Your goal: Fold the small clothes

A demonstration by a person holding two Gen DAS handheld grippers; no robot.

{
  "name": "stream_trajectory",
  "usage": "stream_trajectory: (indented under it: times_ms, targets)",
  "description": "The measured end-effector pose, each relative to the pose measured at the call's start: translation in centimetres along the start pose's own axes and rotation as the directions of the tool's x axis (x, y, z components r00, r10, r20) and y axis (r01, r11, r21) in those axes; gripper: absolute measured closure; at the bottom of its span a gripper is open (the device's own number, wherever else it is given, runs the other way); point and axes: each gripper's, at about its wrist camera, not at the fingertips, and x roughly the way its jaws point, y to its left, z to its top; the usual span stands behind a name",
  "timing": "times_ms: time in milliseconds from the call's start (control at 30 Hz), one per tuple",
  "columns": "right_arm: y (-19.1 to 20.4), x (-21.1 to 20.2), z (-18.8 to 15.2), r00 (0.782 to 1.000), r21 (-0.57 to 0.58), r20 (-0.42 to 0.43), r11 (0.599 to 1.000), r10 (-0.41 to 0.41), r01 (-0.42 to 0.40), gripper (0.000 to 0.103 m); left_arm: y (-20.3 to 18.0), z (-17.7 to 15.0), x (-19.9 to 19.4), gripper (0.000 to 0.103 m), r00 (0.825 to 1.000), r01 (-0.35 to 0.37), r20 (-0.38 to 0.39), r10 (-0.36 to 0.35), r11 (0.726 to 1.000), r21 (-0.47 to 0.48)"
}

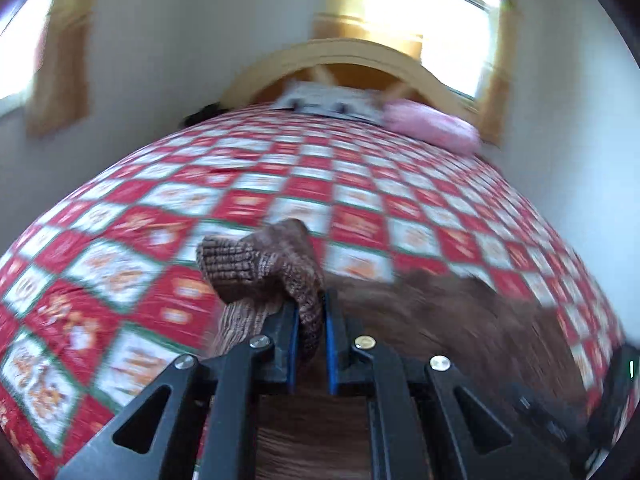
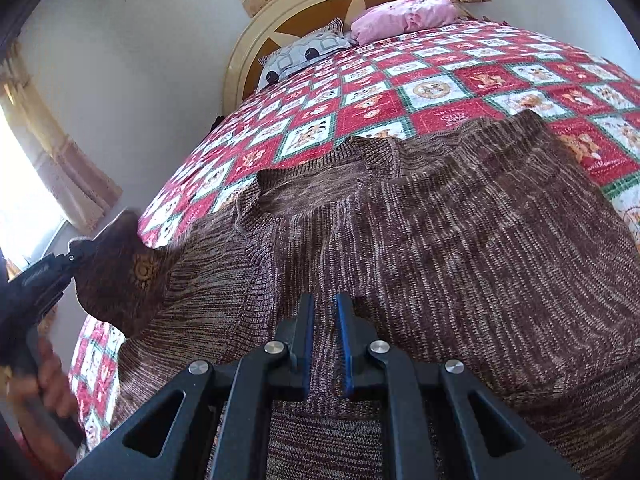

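Note:
A brown knit sweater (image 2: 460, 240) lies spread on the bed, neckline toward the headboard. My left gripper (image 1: 312, 300) is shut on one sleeve, and the ribbed cuff (image 1: 248, 256) sticks up past the pads. The right wrist view shows that left gripper (image 2: 80, 248) at the far left, holding the sleeve lifted off the bed, with a hand (image 2: 52, 376) gripping its handle. My right gripper (image 2: 324, 300) rests low on the sweater body near its bottom edge. Its jaws stand nearly together with knit fabric between the blue pads.
The bed carries a red, white and green patchwork quilt (image 2: 440, 92). A pink pillow (image 2: 404, 16) and a patterned pillow (image 2: 304, 54) lie against the arched wooden headboard (image 2: 248, 52). Curtained windows (image 2: 60, 168) stand on the walls beside and behind the bed.

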Motion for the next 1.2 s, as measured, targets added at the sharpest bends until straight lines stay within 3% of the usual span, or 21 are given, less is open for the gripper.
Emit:
stream_trajectory:
  times_ms: [100,167,267,300,333,400,433,567,667,733,767,800,867,900,933,1000,1067,1167,1200]
  targets:
    - [-0.2,0.0,0.0,1.0,0.01,0.002,1.0,0.006,-0.006,0.092,-5.3,-3.3,0.9,0.091,0.998,0.037,-0.047,-0.031,0.989,0.143]
    - [-0.2,0.0,0.1,1.0,0.014,0.002,1.0,0.009,-0.009,0.091,-7.2,-5.5,1.9,0.087,0.995,0.035,-0.104,-0.014,0.98,0.198]
    - [-0.3,0.0,0.1,1.0,0.016,0.0,1.0,0.012,-0.012,0.091,-8.0,-7.1,2.7,0.078,0.98,0.032,-0.197,0.012,0.976,0.218]
    - [-0.3,0.0,0.2,1.0,0.017,0.0,1.0,0.013,-0.013,0.091,-7.9,-7.1,2.4,0.064,0.977,0.035,-0.214,0.011,0.977,0.211]
    - [-0.4,0.0,0.1,1.0,0.018,0.0,1.0,0.015,-0.015,0.091,-7.7,-7.2,1.9,0.042,0.978,0.038,-0.21,0.006,0.978,0.204]
    - [-0.5,0.0,0.1,1.0,0.022,-0.001,1.0,0.019,-0.019,0.091,-7.0,-7.3,-0.3,0.019,0.989,0.031,-0.149,0.0,0.979,0.2]
    - [-0.5,0.0,0.1,1.0,0.024,-0.001,0.999,0.021,-0.021,0.092,-6.5,-7.3,-1.5,0.012,0.993,0.03,-0.116,-0.006,0.979,0.203]
    - [-0.6,-0.1,0.2,1.0,0.029,0.002,0.999,0.029,-0.029,0.092,-3.0,-7.7,-4.5,0.006,0.996,0.057,-0.078,-0.048,0.993,0.106]
    - [0.3,-0.5,0.2,1.0,-0.002,0.005,1.0,0.021,-0.021,0.091,0.6,-9.1,-4.3,0.006,0.995,-0.014,-0.099,0.012,1.0,-0.018]
    - [2.1,-1.0,0.3,1.0,-0.061,0.005,0.998,0.024,-0.024,0.091,2.4,-9.8,-2.6,0.007,0.985,-0.081,-0.156,0.066,0.992,-0.092]
    - [3.1,-1.2,0.2,0.999,-0.085,0.001,0.996,0.042,-0.042,0.091,3.6,-10.1,-1.8,0.008,0.978,-0.089,-0.203,0.054,0.981,-0.171]
    - [4.4,-1.3,0.1,0.997,-0.109,-0.011,0.991,0.072,-0.072,0.091,4.5,-10.1,-1.8,0.007,0.981,-0.085,-0.19,0.041,0.969,-0.232]
    - [7.3,-1.0,-0.2,0.991,-0.166,-0.044,0.978,0.123,-0.129,0.072,5.5,-10.3,-2.2,0.006,0.989,-0.075,-0.141,0.03,0.944,-0.321]
    - [8.8,-0.9,-0.3,0.989,-0.199,-0.06,0.969,0.135,-0.144,0.044,5.6,-10.5,-2.1,0.006,0.989,-0.076,-0.142,0.03,0.94,-0.333]
    - [10.4,-0.6,-0.4,0.987,-0.244,-0.065,0.957,0.145,-0.156,0.026,5.5,-10.5,-2.0,0.006,0.989,-0.078,-0.143,0.031,0.941,-0.329]
    - [13.2,0.0,-0.7,0.99,-0.342,-0.052,0.929,0.13,-0.14,0.025,5.0,-10.5,-2.0,0.006,0.99,-0.084,-0.138,0.042,0.945,-0.315]
    - [15.1,1.1,-1.2,0.997,-0.419,-0.054,0.905,0.055,-0.072,0.025,4.9,-10.5,-2.0,0.006,0.99,-0.078,-0.136,0.036,0.944,-0.32]
    - [16.3,4.5,-1.6,0.99,-0.496,-0.119,0.869,-0.071,0.003,0.025,5.3,-10.6,-1.9,0.005,0.993,-0.045,-0.117,0.005,0.938,-0.345]
    - [16.1,5.3,-1.7,0.986,-0.504,-0.141,0.863,-0.085,0.003,0.03,5.8,-10.8,-2.3,0.005,0.994,-0.039,-0.113,-0.001,0.936,-0.349]
